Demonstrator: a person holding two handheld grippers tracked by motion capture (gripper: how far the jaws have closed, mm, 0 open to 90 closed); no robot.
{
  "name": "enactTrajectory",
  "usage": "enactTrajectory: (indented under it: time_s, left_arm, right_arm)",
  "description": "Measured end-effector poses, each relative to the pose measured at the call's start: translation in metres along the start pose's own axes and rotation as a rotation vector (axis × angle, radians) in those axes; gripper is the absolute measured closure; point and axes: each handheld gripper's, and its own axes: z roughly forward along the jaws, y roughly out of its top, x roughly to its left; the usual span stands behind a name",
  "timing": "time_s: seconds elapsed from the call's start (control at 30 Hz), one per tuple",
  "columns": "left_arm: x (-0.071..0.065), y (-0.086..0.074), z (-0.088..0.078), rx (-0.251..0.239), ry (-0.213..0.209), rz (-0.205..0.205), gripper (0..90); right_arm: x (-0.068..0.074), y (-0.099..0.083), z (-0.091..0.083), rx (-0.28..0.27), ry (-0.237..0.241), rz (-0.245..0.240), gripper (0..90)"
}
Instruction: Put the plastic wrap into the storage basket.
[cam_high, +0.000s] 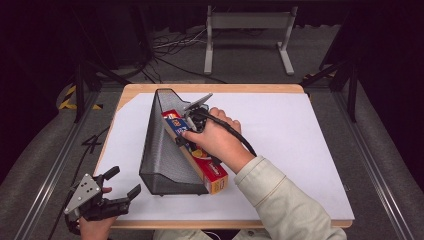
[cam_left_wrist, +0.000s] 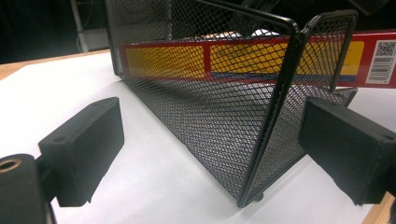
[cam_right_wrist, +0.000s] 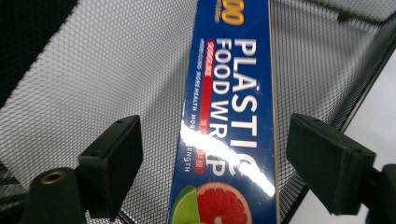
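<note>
The plastic wrap box lies slanted in the middle of the high view, its long body leaning inside the black mesh file holder, with its red lower end poking out past the holder's open front toward the lower centre of the frame. In the right gripper view the box runs up the middle of the picture, blue face up, printed "PLASTIC FOOD WRAP", with a lime and a grapefruit slice at the bottom edge; the mesh wall lies behind it on both sides.

The right hand-held gripper sits over the box's upper half at the centre of the high view, held by a hand with a pale sleeve coming in from the lower right. Its two black jaws stand wide apart on either side of the box, with a clear gap to each long edge, so nothing is gripped.

The left hand-held gripper rests at the lower left of the high view, at the near edge of the bench, apart from the holder. Its jaws are spread wide and hold nothing. In the left gripper view the holder's front corner stands between them farther off, with the red and yellow side of the box showing through the mesh toward the upper right.
</note>
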Motion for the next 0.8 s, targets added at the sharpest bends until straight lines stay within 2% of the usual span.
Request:
enactTrajectory:
  time_s: [0.1,0.23,0.37,0.47,0.63,0.8]
  left_arm:
    - [-0.001,0.000,0.001,0.000,0.002,0.007,7.7]
    - [0.000,0.000,0.001,-0.003,0.002,-0.002,7.6]
    - [-0.001,0.000,0.002,0.007,0.006,0.010,7.5]
    - [-0.001,0.000,0.002,0.007,0.006,0.010,7.5]
    - [0.000,-0.001,0.001,0.002,0.010,-0.003,7.4]
    - [0.000,-0.001,0.000,0.004,0.014,-0.003,7.4]
  right_arm:
    - [0.000,-0.002,-0.011,-0.056,0.017,-0.054,18.8]
    - [-0.002,-0.006,-0.026,-0.126,0.080,-0.127,17.4]
    - [-0.008,-0.012,-0.043,-0.207,0.097,-0.184,17.4]
    - [-0.012,-0.016,-0.054,-0.257,0.094,-0.207,17.4]
    - [-0.020,-0.025,-0.071,-0.310,0.101,-0.213,17.4]
    - [-0.036,-0.036,-0.090,-0.306,0.121,-0.227,17.4]
